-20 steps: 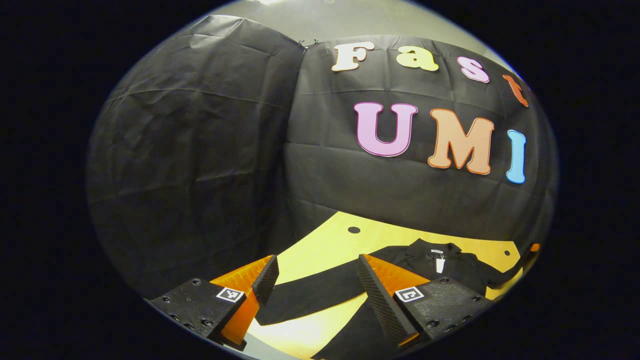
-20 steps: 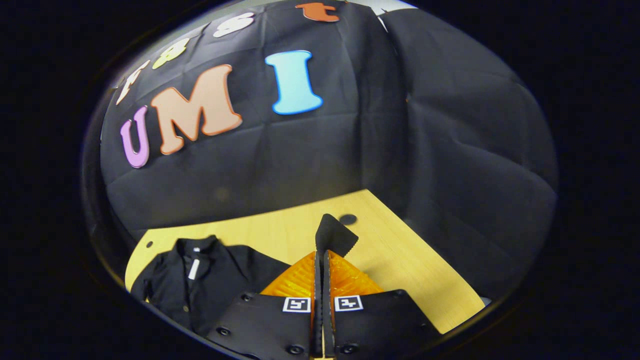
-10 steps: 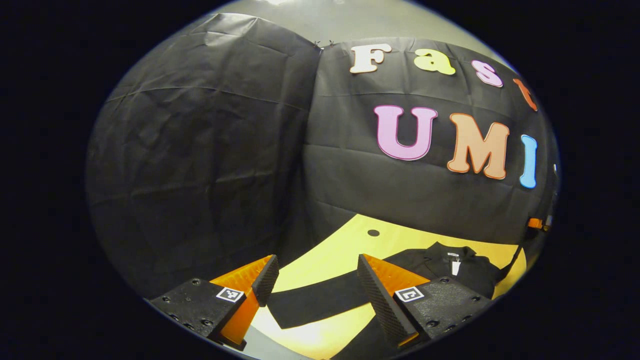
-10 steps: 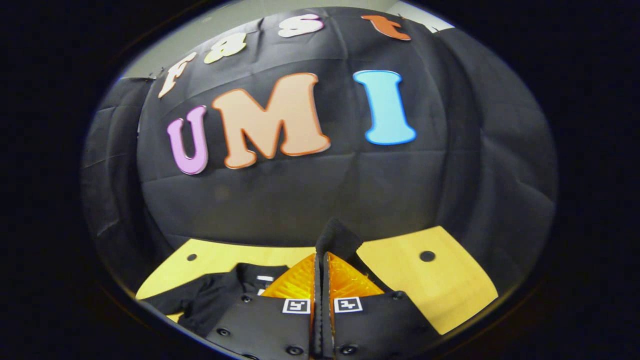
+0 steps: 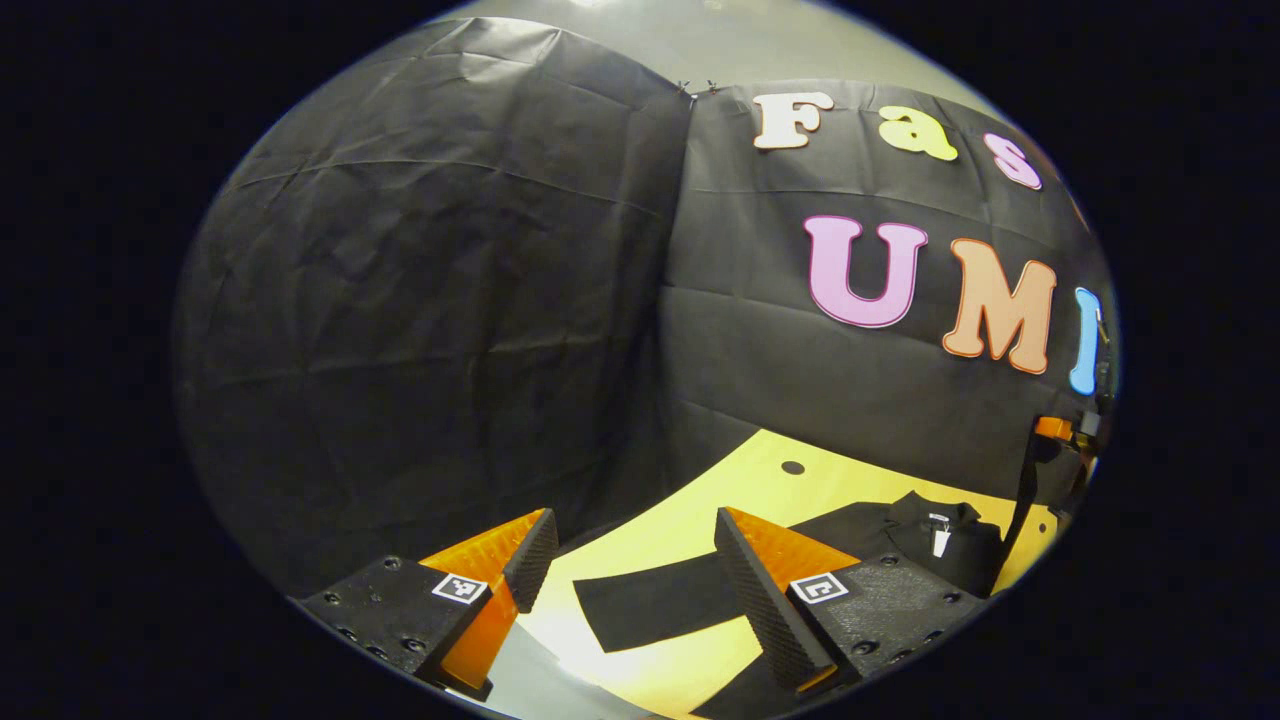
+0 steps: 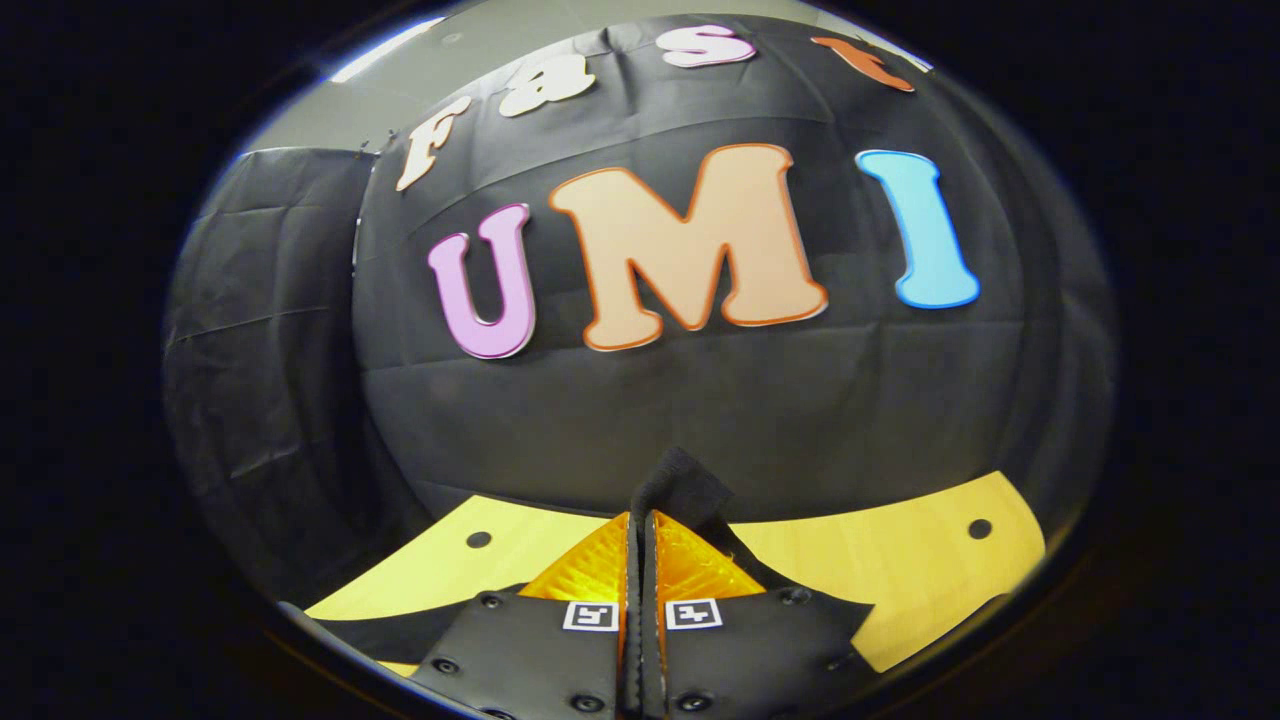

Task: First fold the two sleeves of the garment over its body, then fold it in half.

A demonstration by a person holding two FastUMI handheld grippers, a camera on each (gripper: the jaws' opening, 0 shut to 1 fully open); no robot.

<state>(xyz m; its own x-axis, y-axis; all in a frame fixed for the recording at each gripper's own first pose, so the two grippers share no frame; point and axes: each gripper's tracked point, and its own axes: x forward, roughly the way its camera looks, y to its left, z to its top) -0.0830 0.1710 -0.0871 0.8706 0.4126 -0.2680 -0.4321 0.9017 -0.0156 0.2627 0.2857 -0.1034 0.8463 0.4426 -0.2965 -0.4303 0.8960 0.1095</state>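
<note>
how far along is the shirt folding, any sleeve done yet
Early. No fold looks finished. In hand: the right gripper is shut on one sleeve cuff, lifted above the table. Left to do: the other sleeve lies stretched out flat on the table, away from the garment's body, with the left gripper open above it. After both sleeves comes the fold in half.

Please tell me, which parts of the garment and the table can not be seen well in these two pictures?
- Right gripper view: the right gripper hides most of the garment below it; only the pinched sleeve end pokes up past the fingertips.
- Left gripper view: the garment has its lower body cut off by the picture edge and one finger.
- Left gripper view: the white tag is too small to read.
- Table: near edge out of view.
</note>
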